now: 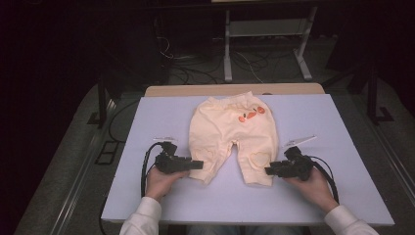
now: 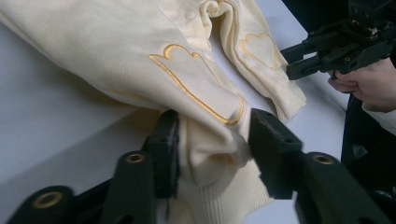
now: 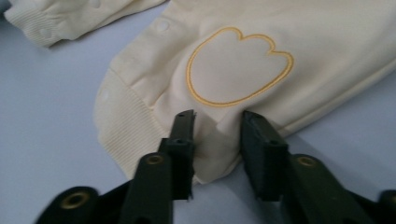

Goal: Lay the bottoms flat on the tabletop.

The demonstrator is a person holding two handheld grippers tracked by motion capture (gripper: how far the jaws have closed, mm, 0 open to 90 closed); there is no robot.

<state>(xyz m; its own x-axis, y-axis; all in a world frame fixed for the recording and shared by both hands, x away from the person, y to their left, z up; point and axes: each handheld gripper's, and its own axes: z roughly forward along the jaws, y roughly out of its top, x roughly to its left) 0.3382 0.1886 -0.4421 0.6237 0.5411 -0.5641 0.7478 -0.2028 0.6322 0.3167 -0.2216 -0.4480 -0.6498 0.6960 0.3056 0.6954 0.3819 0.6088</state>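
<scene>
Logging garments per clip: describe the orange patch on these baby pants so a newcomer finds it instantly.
On the pale blue table, find the cream baby pants lying flat. The orange patch sits just below the waistband on the right; it is solid orange, unlike the outlined yellow shapes on the legs.

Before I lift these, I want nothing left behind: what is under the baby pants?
The baby pants lie flat on the pale table cover, which shows all around them. Nothing pokes out at the edges. Whatever lies beneath the fabric itself is covered, so I cannot tell.
</scene>
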